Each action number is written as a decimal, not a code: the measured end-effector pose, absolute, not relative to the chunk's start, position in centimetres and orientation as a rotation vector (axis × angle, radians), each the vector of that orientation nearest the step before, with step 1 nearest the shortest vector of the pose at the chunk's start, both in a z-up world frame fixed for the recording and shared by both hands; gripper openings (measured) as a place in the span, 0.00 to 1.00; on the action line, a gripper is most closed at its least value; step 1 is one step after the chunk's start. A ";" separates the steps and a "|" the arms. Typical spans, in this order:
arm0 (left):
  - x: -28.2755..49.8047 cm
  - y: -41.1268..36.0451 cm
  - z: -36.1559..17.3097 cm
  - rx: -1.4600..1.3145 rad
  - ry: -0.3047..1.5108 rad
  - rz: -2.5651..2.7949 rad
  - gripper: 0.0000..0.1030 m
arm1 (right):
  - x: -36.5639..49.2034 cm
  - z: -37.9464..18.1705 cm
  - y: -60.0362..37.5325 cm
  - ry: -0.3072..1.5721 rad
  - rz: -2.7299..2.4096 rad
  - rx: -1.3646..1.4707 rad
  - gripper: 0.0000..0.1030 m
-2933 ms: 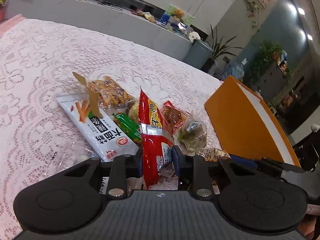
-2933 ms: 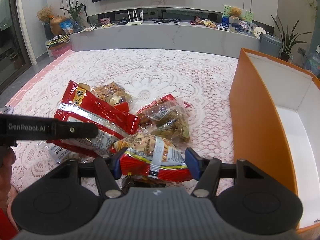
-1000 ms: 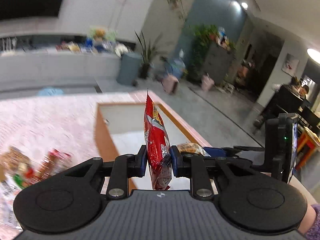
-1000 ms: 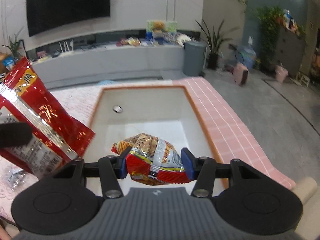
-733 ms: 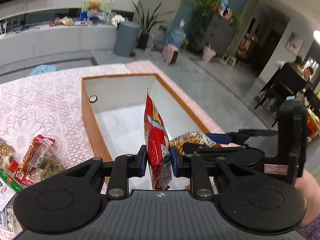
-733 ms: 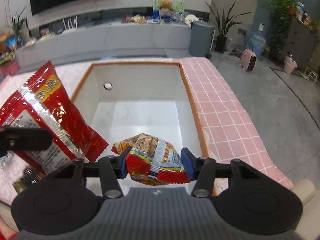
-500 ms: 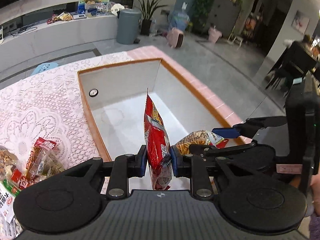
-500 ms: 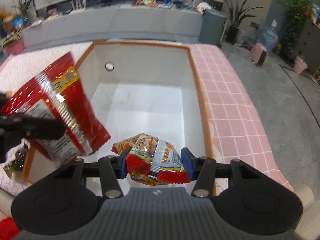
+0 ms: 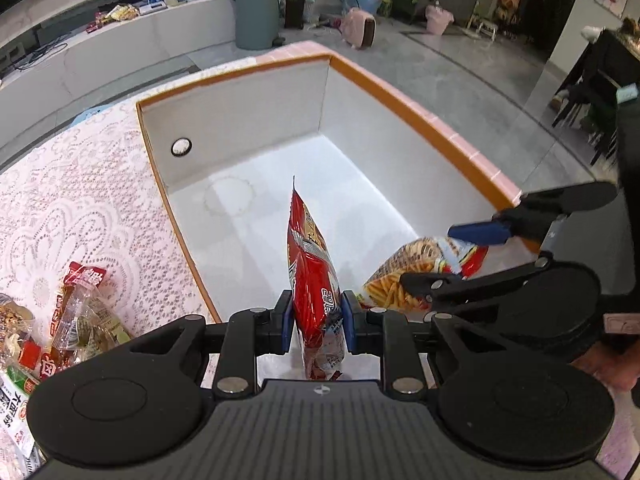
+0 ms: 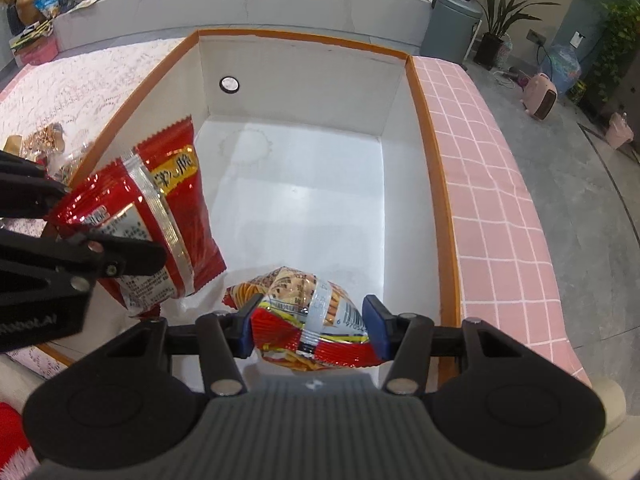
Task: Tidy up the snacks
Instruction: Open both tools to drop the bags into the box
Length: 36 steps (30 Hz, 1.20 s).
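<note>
My left gripper (image 9: 316, 326) is shut on a tall red snack bag (image 9: 314, 280), held edge-on over the near end of an orange box with a white inside (image 9: 256, 200). The same red bag (image 10: 160, 216) shows in the right wrist view at the left. My right gripper (image 10: 310, 328) is shut on a puffy red and yellow bag of stick snacks (image 10: 312, 312), over the box's near end (image 10: 304, 184). That bag (image 9: 404, 276) and the right gripper (image 9: 452, 256) appear at the right of the left wrist view.
Several loose snack packs (image 9: 76, 320) lie on the lace tablecloth (image 9: 72, 208) left of the box. A pink tiled table edge (image 10: 500, 208) runs along the box's right side. A grey bin (image 9: 256, 12) and plants stand on the floor beyond.
Both grippers lifted their bags from the pile, swung right over the box, and have tilted and come lower over its near end. Both holds are unchanged.
</note>
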<state>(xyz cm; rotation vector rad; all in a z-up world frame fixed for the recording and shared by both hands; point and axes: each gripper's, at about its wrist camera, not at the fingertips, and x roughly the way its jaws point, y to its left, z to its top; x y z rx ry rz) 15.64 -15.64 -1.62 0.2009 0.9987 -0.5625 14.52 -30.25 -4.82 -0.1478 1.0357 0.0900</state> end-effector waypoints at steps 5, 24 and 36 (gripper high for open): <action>15.4 -16.2 -1.3 0.229 1.002 -0.550 0.27 | 15.0 -5.0 -29.9 1.044 0.085 -0.168 0.51; 11.1 -12.0 3.8 0.260 0.879 -0.563 0.75 | 11.6 -1.2 -27.8 0.902 0.040 -0.219 0.78; 9.8 -4.3 4.8 0.172 0.859 -0.431 0.75 | 8.8 2.1 -23.0 0.802 0.174 -0.110 0.92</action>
